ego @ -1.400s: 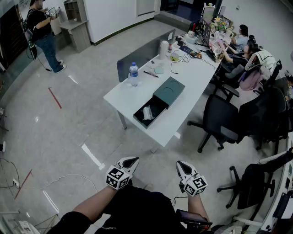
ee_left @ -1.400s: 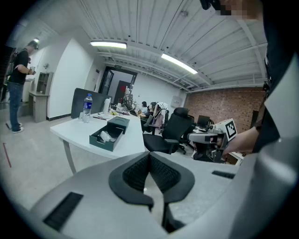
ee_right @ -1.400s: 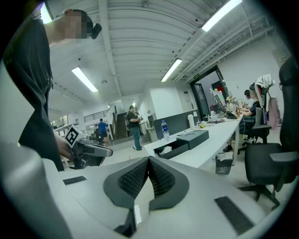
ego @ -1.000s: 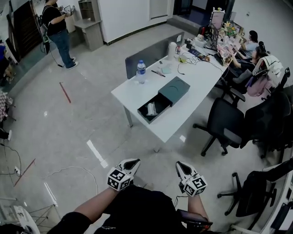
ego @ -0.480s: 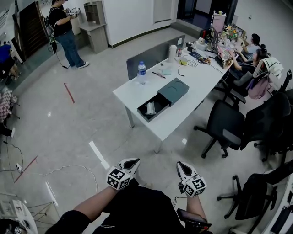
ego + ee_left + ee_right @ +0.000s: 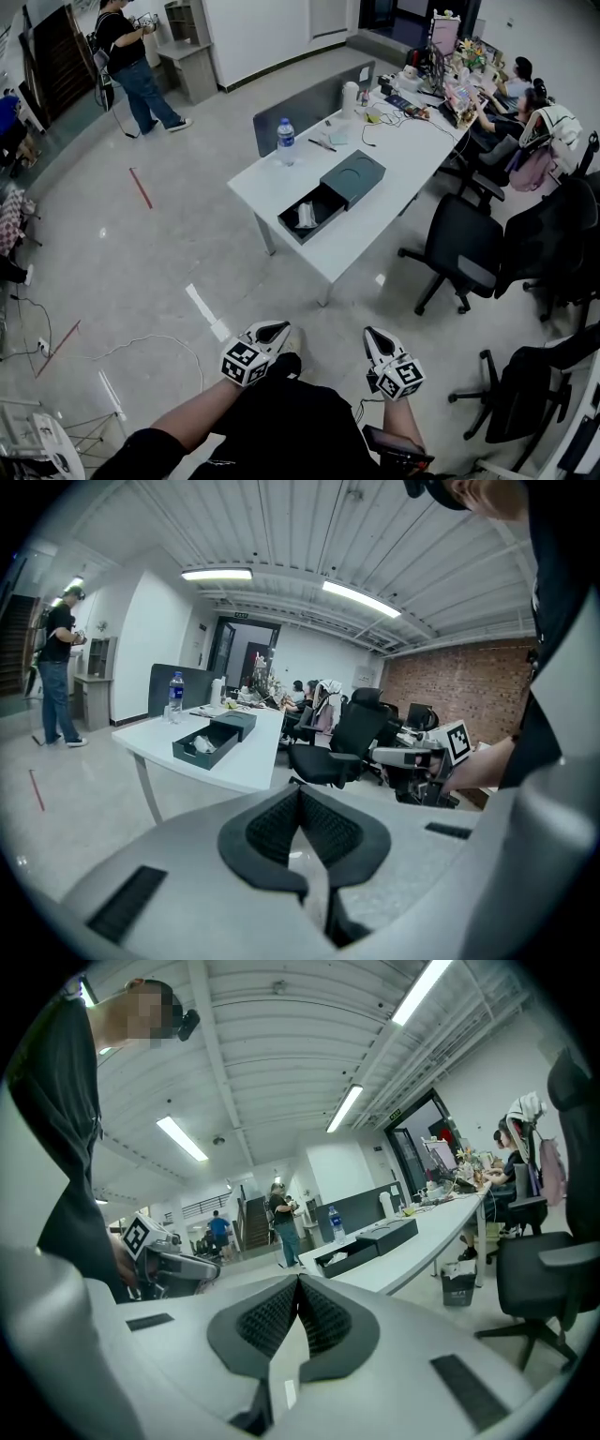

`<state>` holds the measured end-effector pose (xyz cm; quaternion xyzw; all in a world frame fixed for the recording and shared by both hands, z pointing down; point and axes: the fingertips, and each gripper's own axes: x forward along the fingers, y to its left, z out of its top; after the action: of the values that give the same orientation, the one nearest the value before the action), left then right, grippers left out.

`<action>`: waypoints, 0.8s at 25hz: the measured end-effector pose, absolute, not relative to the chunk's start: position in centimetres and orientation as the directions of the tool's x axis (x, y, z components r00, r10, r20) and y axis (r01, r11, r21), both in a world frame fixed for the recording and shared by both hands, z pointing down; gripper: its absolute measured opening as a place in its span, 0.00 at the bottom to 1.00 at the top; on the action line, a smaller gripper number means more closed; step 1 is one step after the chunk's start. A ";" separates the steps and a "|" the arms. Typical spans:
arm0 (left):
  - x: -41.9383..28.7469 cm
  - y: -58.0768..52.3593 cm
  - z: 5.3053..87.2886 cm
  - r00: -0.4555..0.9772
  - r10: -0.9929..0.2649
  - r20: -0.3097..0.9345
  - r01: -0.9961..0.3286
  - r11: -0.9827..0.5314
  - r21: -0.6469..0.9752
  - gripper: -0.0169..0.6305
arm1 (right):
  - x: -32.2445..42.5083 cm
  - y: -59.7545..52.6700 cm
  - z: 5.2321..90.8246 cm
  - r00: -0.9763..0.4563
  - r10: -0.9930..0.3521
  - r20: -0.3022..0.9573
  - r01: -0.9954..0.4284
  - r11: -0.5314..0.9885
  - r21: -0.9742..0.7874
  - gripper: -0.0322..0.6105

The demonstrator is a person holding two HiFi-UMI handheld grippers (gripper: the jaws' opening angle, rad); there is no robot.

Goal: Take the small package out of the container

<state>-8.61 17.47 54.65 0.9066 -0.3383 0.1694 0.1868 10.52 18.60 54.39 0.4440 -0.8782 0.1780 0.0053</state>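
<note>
Holding left claw [image 6: 272,330] and right claw [image 6: 373,336] clenched on nothing, side by side. Spotting the container [image 6: 323,200] well ahead of both claws on the white surface [image 6: 267,186], small package [image 6: 306,216] lying inside its open tray. Best to close that gap first, spread one claw only above the tray, drop straight onto the package, steer clear of the walls.

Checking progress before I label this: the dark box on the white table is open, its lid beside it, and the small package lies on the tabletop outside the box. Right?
Not quite: the small package lies inside the dark box, not on the tabletop, as the head view shows. The box is open on the white table, its lid beside it.
</note>
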 end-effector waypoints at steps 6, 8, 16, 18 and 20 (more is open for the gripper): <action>-8.3 15.5 55.5 0.719 -0.540 0.438 -0.674 -0.696 0.249 0.04 | 10.5 17.5 54.8 -0.601 -0.779 0.181 -0.785 0.531 -0.318 0.09; -7.6 14.5 55.6 0.732 -0.527 0.432 -0.660 -0.708 0.253 0.04 | 10.7 16.9 54.7 -0.595 -0.782 0.185 -0.789 0.525 -0.318 0.09; -5.7 9.6 55.1 0.767 -0.492 0.411 -0.615 -0.747 0.253 0.04 | 10.6 13.5 54.5 -0.584 -0.788 0.196 -0.799 0.514 -0.312 0.09; -5.8 8.4 55.0 0.771 -0.488 0.409 -0.610 -0.749 0.257 0.04 | 10.4 12.4 54.4 -0.578 -0.791 0.200 -0.803 0.508 -0.313 0.09; -5.8 7.0 54.9 0.774 -0.486 0.405 -0.607 -0.751 0.260 0.04 | 10.3 11.1 54.2 -0.574 -0.793 0.202 -0.807 0.505 -0.307 0.09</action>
<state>-5.84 7.03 54.90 0.9221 -0.2964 0.1580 0.1920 10.28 11.11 54.20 0.4612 -0.8674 0.1863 0.0175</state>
